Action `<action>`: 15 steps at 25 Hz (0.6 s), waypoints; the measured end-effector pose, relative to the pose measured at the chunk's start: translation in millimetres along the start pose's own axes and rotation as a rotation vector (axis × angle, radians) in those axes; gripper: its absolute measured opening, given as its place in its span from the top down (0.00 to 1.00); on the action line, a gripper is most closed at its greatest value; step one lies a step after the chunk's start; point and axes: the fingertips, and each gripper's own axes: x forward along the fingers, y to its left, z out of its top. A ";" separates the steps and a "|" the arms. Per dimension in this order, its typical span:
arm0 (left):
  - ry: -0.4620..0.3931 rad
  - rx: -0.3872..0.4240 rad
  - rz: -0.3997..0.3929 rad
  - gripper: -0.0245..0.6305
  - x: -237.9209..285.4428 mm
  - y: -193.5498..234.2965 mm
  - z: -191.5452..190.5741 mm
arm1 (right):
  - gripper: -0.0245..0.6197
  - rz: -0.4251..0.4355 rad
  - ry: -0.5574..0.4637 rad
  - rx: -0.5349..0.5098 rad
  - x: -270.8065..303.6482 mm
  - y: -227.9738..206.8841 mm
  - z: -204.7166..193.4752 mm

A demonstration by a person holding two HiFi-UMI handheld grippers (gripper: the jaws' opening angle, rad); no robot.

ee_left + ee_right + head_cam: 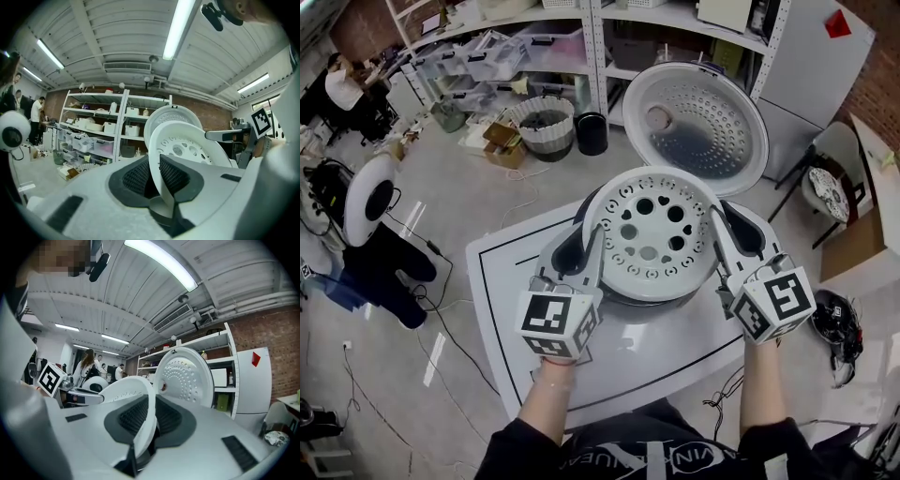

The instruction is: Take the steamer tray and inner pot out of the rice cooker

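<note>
Over a white table (502, 291), left gripper (584, 246) and right gripper (724, 232), jaws nearly closed, pinched opposite rims of the steamer tray (652, 230), likely light, stiff and slippery.

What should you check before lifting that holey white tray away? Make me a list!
1. Left tool shut on the rim of the round white perforated plastic steamer tray: ok.
2. Right tool shut on the opposite rim: ok.
3. Round white cooker lid swung open, clear above: ok.
4. Tray free of the rice cooker body: cannot tell.
5. Inner pot seated underneath: cannot tell, hidden.
</note>
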 end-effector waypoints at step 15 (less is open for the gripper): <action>-0.129 0.022 0.155 0.89 -56.5 39.8 54.3 | 0.90 0.106 -0.106 -0.038 9.7 60.0 47.5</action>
